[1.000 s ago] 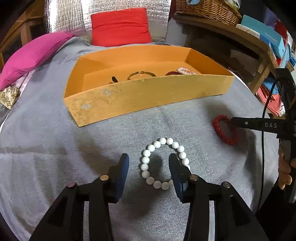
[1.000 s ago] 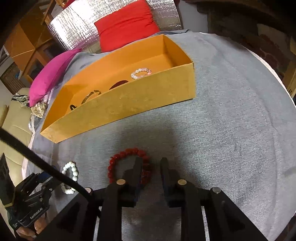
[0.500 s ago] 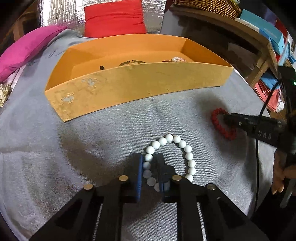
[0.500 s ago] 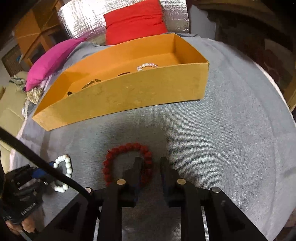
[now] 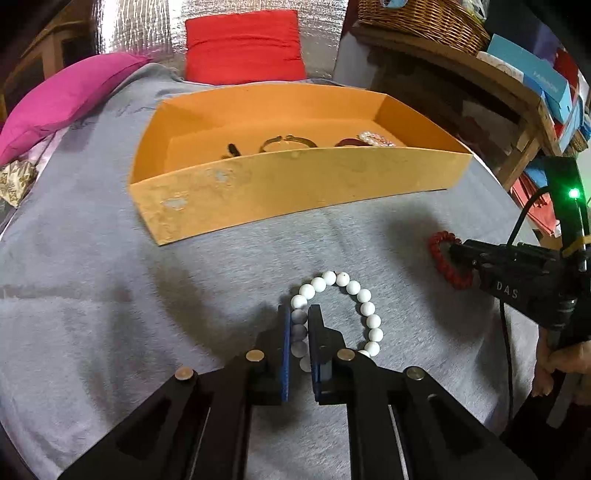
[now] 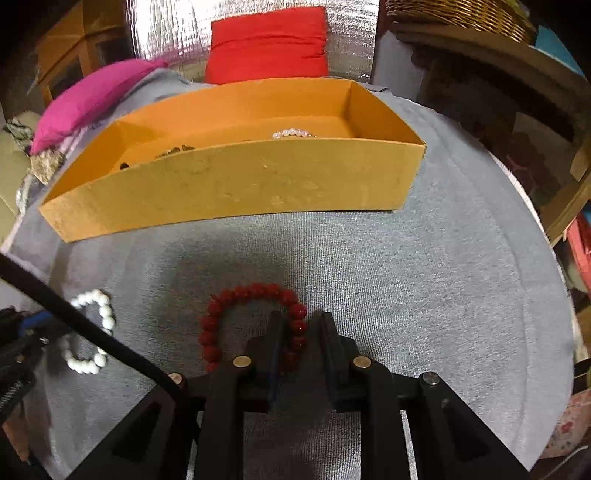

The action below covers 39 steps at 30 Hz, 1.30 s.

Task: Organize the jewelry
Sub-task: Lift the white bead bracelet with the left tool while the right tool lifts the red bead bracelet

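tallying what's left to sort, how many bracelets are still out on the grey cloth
2: the white bracelet pinched in the left gripper, and the red bracelet between the right gripper fingers. Others already lie in the orange box.

Both grippers are showing black frames with round silver screws; the left gripper (image 5: 299, 314) is wearing blue pads (image 5: 285, 347).

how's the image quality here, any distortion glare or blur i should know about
Left wrist view: strong fisheye bows the orange box front wall, black corners, green LED flare on the right gripper, white bead bracelet sharp. Right wrist view: same barrel bend, softer focus, red bead bracelet slightly blurred, dim edges, glare on the silver foil backdrop.
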{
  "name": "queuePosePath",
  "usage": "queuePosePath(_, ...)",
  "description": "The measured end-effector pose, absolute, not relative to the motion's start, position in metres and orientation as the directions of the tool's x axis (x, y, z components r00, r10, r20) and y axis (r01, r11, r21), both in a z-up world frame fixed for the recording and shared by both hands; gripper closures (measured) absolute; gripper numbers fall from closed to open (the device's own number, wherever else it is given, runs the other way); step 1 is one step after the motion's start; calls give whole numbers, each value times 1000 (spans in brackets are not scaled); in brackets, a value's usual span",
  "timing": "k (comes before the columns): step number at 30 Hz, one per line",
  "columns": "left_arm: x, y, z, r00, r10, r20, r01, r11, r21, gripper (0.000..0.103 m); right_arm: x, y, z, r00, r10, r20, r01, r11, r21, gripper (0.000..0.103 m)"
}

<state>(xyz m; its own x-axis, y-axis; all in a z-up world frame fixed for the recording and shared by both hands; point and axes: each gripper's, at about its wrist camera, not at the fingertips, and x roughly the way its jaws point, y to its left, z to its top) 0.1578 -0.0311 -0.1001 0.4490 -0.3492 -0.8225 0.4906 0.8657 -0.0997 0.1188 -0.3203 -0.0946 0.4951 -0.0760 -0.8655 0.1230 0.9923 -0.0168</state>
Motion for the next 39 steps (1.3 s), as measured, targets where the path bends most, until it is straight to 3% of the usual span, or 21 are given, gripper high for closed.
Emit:
queuePosePath(8, 153, -10, -97, 473, -331, -816, 470, 879, -84, 94, 119, -312, -93, 483, -131, -866, 148, 987, -66, 82)
queuePosePath(14, 149, 5, -87, 509, -340, -791, 458, 885, -86, 94, 124, -308, -90, 474, -141, -869, 145, 986, -81, 91)
queuePosePath(39, 172, 35, -81, 575, -278, -769, 341, 936, -83, 94, 114, -281, -38, 647, 88, -757, 50, 986, 157, 91)
